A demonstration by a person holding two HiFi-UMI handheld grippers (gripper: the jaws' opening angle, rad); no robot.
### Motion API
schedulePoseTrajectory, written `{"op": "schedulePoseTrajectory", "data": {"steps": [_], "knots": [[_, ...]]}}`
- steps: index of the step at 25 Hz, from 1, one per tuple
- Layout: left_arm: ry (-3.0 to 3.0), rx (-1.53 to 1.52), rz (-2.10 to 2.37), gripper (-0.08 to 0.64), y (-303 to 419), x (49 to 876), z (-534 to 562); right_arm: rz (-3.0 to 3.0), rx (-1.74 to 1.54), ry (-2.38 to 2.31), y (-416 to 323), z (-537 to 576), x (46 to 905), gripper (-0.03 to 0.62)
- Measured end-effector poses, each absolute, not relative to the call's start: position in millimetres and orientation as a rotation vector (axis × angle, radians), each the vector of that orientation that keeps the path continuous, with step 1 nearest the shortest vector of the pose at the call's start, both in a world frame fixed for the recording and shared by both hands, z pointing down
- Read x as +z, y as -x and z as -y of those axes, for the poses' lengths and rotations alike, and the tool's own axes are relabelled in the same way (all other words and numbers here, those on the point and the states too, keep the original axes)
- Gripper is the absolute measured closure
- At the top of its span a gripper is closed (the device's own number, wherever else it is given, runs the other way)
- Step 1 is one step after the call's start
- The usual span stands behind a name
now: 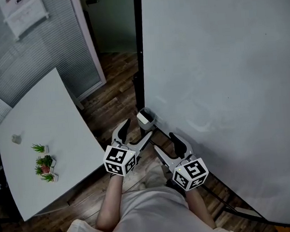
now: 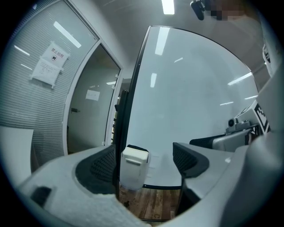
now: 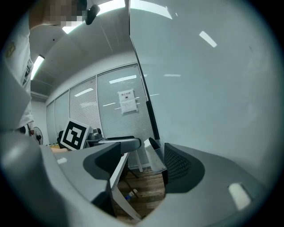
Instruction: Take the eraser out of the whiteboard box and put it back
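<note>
Only the head view shows the table (image 1: 49, 116) with three small plants (image 1: 44, 162); one whiteboard box (image 2: 132, 177) hangs at the whiteboard's (image 1: 222, 81) lower corner, its one eraser (image 2: 135, 155) inside; the left gripper (image 2: 145, 160) and right gripper (image 3: 143, 153) both gape empty, near the box.

Lit from a ceiling strip (image 2: 167, 6) high above the jaws, with glare streaks on the whiteboard (image 2: 191, 88) beyond them. Dim and cool. Bent and dark at the rims, soft near the jaws.
</note>
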State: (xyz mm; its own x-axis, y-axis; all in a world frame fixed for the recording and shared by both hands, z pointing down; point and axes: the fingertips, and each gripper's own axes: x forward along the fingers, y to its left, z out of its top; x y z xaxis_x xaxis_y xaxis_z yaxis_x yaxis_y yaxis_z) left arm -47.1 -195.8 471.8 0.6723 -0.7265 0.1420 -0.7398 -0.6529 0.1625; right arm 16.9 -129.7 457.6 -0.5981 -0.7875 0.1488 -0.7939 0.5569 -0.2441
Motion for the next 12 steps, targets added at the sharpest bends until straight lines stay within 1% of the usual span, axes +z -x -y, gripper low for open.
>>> {"op": "schedulePoseTrajectory", "data": {"steps": [12], "knots": [[-2.746,0.150,1.176,0.183,39,474,209,2.738,0.467,-1.377,-13,143,462,0.282]]}}
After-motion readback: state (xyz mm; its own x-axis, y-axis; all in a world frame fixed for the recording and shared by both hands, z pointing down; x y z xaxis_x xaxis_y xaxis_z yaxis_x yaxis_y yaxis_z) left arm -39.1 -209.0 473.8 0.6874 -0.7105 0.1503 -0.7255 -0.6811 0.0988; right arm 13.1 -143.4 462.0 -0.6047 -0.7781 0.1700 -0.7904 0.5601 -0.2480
